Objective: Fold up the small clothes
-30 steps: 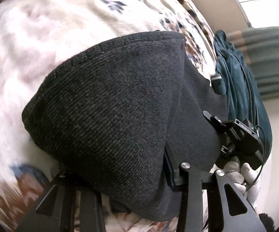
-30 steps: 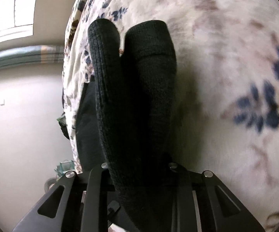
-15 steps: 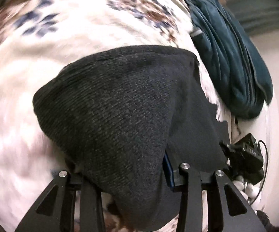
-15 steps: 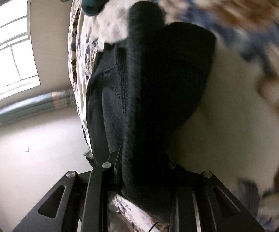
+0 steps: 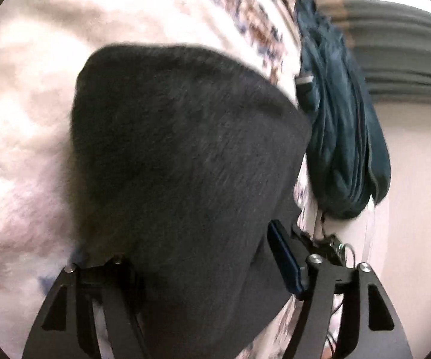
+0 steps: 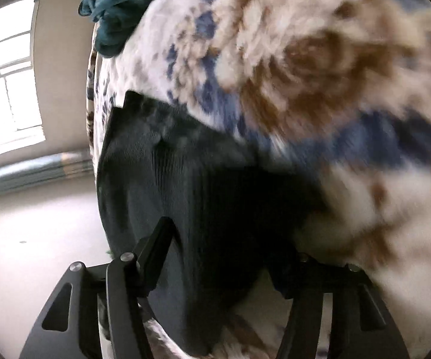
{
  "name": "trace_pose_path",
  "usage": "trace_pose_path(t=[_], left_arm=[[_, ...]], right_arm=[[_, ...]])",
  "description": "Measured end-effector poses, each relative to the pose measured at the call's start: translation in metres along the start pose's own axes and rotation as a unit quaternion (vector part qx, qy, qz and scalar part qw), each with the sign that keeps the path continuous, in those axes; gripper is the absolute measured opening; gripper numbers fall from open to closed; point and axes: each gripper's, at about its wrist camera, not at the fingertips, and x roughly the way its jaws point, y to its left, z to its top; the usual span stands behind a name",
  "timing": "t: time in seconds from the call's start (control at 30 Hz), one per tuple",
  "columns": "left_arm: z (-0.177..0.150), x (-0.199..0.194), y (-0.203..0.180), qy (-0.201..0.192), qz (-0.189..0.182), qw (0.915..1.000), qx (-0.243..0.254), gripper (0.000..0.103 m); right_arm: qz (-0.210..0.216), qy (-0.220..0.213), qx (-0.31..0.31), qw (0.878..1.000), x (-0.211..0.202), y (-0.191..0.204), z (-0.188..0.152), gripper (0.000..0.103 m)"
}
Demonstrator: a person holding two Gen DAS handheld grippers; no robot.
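Nearest the lenses, we see both grippers spread around one dark knitted garment [image 5: 185, 164] lying on a fleecy floral blanket [image 5: 21, 119]. The left gripper [image 5: 203, 257] has just been opening its jaws; the knit still bulges between them, and the blue-padded finger on the right of that view stands clear of the cloth, so we read it as released rather than clamped. The right gripper [image 6: 224, 248] has likewise just been opening: its visible finger on the left of the view sits apart from the fabric, with the garment [image 6: 203, 209] sagging between the jaws; the opposite fingertip is hidden under the cloth.

Beyond the jaws, the garment spreads flat across the blanket [image 6: 320, 59], a ribbed edge showing towards the bed's side in the right wrist view.

Farther off, a crumpled teal cloth [image 5: 344, 137] hangs at the blanket's far edge, well apart from the knit. Behind it we make out a striped curtain [image 5: 400, 48], and in the right wrist view a bright window [image 6: 3, 89].
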Motion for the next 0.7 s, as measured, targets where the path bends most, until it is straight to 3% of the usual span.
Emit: trace_pose_path(t=[0.03,0.07,0.1,0.2,0.33,0.43,0.47,0.57,0.63,0.7], left_arm=[[0.001,0.002,-0.007,-0.009,0.003,0.9999,0.011,0.051],[0.004,0.002,-0.014,-0.014,0.010,0.9996,0.024,0.044],[0.009,0.001,-0.019,-0.014,0.012,0.9991,0.037,0.039],[0.032,0.000,-0.030,0.000,0.024,0.9974,0.068,0.037],[0.069,0.005,-0.035,0.049,0.050,0.9906,0.118,0.040],[0.082,0.019,-0.026,0.099,0.059,0.9874,0.109,0.060],[0.082,0.020,-0.023,0.108,0.057,0.9869,0.105,0.061],[0.076,0.008,-0.019,0.112,0.049,0.9883,0.091,0.066],[0.072,-0.001,-0.017,0.102,0.048,0.9904,0.080,0.068],[0.068,-0.012,-0.013,0.087,0.045,0.9930,0.066,0.069]], right_arm=[[0.014,-0.004,-0.004,1.000,0.005,0.002,0.005,0.060],[0.018,-0.011,-0.011,1.000,0.008,0.006,0.008,0.029],[0.022,-0.006,-0.018,1.000,0.013,0.012,0.006,0.018],[0.016,-0.024,-0.019,0.999,0.008,0.022,-0.004,0.017],[0.012,-0.016,-0.012,1.000,0.002,0.031,-0.051,0.017],[-0.013,0.001,-0.003,1.000,0.006,0.030,-0.081,0.020],[-0.028,0.003,-0.003,1.000,0.003,0.028,-0.084,0.028],[-0.077,0.002,-0.002,0.997,-0.007,0.020,-0.081,0.044],[-0.112,-0.015,-0.014,0.994,-0.025,0.018,-0.072,0.047],[-0.123,-0.024,-0.028,0.992,-0.036,0.021,-0.058,0.057]])
